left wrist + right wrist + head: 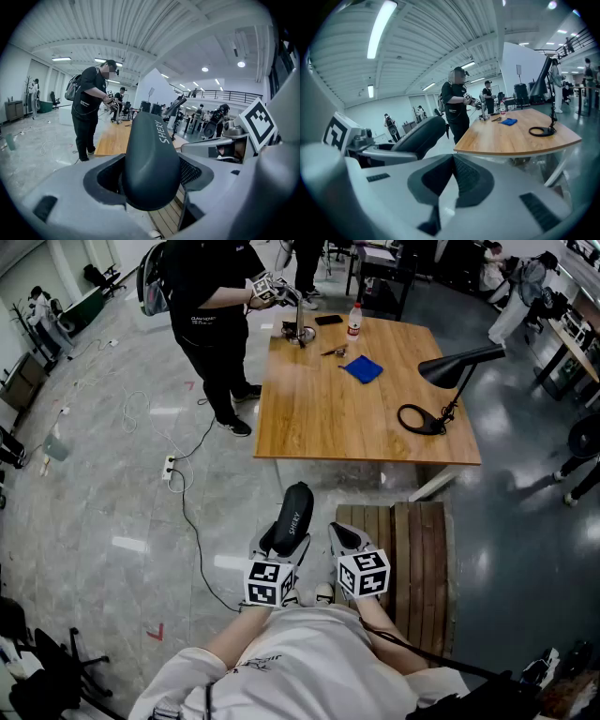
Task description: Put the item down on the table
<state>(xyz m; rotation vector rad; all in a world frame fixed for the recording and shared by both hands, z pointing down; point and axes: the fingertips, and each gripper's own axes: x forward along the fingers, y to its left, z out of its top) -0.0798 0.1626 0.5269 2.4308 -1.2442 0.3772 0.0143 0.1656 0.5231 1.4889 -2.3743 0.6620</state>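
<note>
The left gripper has its tongs set wide and pinching a dark grey, oblong hard-shell case with white lettering on its rounded top. The case stands up out of the jaws and points towards the table. It is held in the air above the grey floor, well short of the near edge of the rectangular light wooden table.

The right gripper sits just beside the left one. Its tongs are pressed together with nothing between them, and it hangs over the near left corner of a slatted brown wooden platform on the floor.

A black desk lamp stands near the table's right edge, its ring-shaped base towards the near right corner. A blue cloth lies near the middle of the far half. A clear plastic bottle and a flat black phone-like slab sit along the far edge.

A person in black clothes stands at the far left corner.
</note>
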